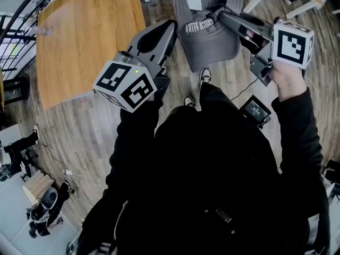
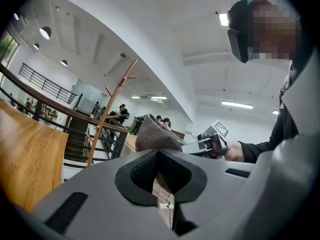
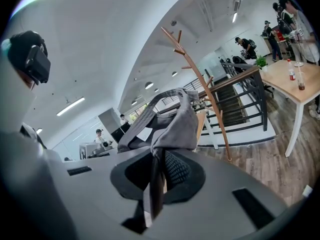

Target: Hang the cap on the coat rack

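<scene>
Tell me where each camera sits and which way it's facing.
Head view: on the person's head, facing steeply down at the cap held by left gripper and right gripper; sleeves, shoes show.
Left gripper view: rides that gripper, facing along its jaws, shut on the cap, toward the coat rack; right hand shows.
Right gripper view: likewise, jaws shut on the cap, coat rack beyond; head upper left.
Both gripper views share cap and coat rack.

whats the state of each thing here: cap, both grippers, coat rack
cap, held up between both grippers, not yet on the rack
left gripper, shut on the cap's edge
right gripper, shut on the cap's fabric
coat rack, upright, visible pegs bare
</scene>
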`<state>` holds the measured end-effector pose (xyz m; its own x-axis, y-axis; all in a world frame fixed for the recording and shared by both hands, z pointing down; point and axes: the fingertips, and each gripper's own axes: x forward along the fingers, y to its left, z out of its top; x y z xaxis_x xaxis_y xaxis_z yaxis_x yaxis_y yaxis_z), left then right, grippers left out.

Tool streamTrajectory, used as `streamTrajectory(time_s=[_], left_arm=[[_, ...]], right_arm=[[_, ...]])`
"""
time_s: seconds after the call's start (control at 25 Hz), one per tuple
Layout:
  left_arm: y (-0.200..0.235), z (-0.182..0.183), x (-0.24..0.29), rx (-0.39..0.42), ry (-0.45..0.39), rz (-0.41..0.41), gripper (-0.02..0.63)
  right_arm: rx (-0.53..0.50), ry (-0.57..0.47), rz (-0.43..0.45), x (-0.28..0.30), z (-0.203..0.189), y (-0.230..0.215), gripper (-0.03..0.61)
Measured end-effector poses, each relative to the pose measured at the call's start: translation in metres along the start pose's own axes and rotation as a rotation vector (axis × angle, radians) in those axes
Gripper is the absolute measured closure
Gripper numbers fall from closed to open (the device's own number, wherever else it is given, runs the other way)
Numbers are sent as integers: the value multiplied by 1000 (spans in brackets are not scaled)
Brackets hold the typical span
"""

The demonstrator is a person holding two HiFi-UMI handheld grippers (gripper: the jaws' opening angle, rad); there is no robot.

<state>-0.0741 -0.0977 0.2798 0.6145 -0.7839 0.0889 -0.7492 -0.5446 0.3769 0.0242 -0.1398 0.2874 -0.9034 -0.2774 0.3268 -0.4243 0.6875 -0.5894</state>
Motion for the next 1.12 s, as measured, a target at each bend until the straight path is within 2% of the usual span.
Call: streamTrajectory(time_s=[0.48, 1.12], left_arm=[[5, -3, 7, 23, 28, 13, 611], [0, 7, 7, 52, 32, -3, 611]], right_arm=[[38, -3, 27, 1, -9, -6, 545], [22, -25, 66, 0, -2, 0, 545]])
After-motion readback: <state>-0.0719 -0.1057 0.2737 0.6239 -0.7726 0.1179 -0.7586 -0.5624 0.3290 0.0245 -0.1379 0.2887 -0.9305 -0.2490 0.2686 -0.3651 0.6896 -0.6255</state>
